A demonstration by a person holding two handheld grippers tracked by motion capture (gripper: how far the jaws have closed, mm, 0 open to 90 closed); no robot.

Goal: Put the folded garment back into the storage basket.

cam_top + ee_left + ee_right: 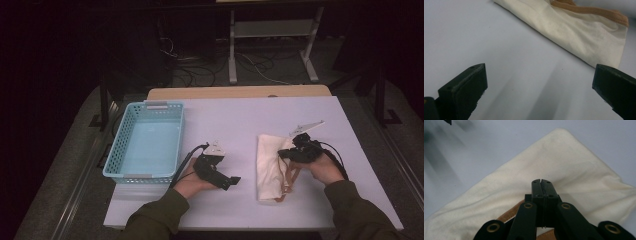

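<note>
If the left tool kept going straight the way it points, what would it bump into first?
Probably the cream cloth bag. The left tool has its jaws wide open with bare white table between them, and the bag lies straight ahead, its near edge a little to one side. How far off is hard to judge.

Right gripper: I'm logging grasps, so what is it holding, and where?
The right gripper is shut over the cream cloth bag near its brown strap; whether fabric is pinched cannot be told.
</note>
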